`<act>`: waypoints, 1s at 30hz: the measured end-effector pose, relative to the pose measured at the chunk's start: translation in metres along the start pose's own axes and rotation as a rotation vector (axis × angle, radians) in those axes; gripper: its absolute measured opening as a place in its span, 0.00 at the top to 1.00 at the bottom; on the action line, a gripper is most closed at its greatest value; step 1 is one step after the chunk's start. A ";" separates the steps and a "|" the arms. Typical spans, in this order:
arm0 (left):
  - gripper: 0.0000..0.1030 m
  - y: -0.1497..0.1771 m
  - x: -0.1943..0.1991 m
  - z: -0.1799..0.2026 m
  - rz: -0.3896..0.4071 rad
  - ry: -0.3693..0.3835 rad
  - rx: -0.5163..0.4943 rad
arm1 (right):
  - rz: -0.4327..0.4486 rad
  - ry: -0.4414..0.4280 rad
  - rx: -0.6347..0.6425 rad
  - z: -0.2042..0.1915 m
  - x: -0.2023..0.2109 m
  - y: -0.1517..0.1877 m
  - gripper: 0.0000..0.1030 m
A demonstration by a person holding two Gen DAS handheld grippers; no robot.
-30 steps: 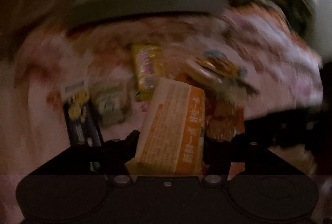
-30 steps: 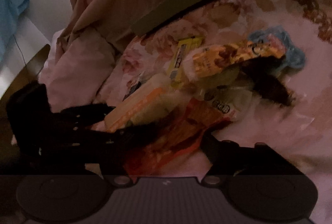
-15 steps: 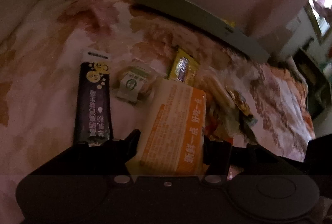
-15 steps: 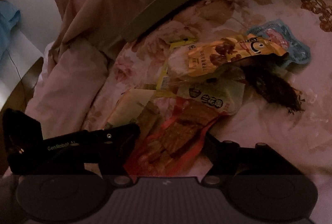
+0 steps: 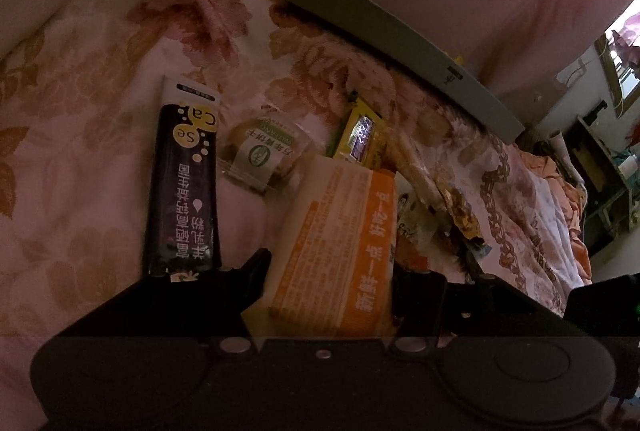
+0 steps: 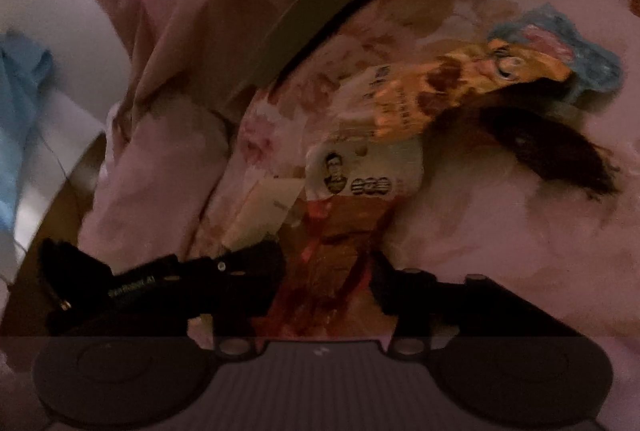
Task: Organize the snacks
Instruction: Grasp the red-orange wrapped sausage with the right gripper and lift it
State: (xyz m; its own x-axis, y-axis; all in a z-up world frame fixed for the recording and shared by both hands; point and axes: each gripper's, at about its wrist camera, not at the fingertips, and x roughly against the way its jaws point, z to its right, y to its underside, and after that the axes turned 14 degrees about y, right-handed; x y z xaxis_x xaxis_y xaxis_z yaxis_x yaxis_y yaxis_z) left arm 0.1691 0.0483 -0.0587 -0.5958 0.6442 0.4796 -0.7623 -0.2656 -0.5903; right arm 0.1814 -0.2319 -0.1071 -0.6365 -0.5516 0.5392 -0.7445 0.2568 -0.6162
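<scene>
Orange snack box (image 5: 336,251) clamped between left gripper (image 5: 330,277) fingers

Orange snack box (image 5: 332,251) (clamped, tilted), dark sachet (image 5: 182,187) flat beside it

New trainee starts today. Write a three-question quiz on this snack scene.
1. True or false: the left hand-held gripper holds an orange box.
2. What lies between the right hand-held gripper's fingers? A) red packet B) blue cloth
3. Fill in: the dark stick pack lies flat on the floral ____.

Key: 1 true; 2 A, the red packet; 3 bedspread.
</scene>
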 end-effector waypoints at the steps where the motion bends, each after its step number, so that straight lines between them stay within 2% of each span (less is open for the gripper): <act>1: 0.43 0.000 0.000 0.000 0.003 0.001 0.000 | -0.001 0.006 0.015 -0.003 -0.002 -0.001 0.44; 3: 0.43 0.000 0.000 -0.001 0.009 0.000 0.002 | 0.007 0.009 0.013 -0.003 -0.004 -0.002 0.45; 6: 0.43 -0.001 0.001 -0.002 0.015 -0.001 0.010 | 0.018 0.039 -0.011 0.004 -0.001 0.000 0.72; 9: 0.43 0.000 0.002 -0.001 0.016 -0.007 0.003 | 0.039 0.023 -0.014 0.003 0.008 -0.001 0.79; 15: 0.43 0.003 0.006 -0.001 0.034 -0.021 0.020 | 0.077 0.016 0.056 -0.014 0.023 -0.003 0.79; 19: 0.43 0.007 0.007 0.000 0.049 -0.030 0.022 | 0.045 0.004 0.028 -0.013 0.013 -0.005 0.66; 24: 0.43 0.008 0.007 0.000 0.060 -0.033 0.027 | 0.012 -0.015 0.035 -0.014 0.001 -0.003 0.63; 26: 0.43 0.009 0.007 0.000 0.064 -0.034 0.029 | -0.007 -0.035 0.019 -0.010 -0.004 -0.001 0.63; 28: 0.43 0.010 0.007 0.001 0.067 -0.036 0.027 | -0.025 -0.038 0.009 -0.007 -0.009 0.001 0.70; 30: 0.43 0.010 0.007 0.002 0.067 -0.040 0.022 | -0.022 -0.036 0.012 -0.007 -0.008 0.003 0.72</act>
State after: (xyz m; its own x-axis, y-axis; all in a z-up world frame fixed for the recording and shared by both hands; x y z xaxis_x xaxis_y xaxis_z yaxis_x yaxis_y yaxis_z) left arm 0.1567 0.0491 -0.0602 -0.6554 0.5950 0.4652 -0.7252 -0.3235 -0.6079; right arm 0.1829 -0.2209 -0.1089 -0.6124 -0.5853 0.5315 -0.7554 0.2347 -0.6118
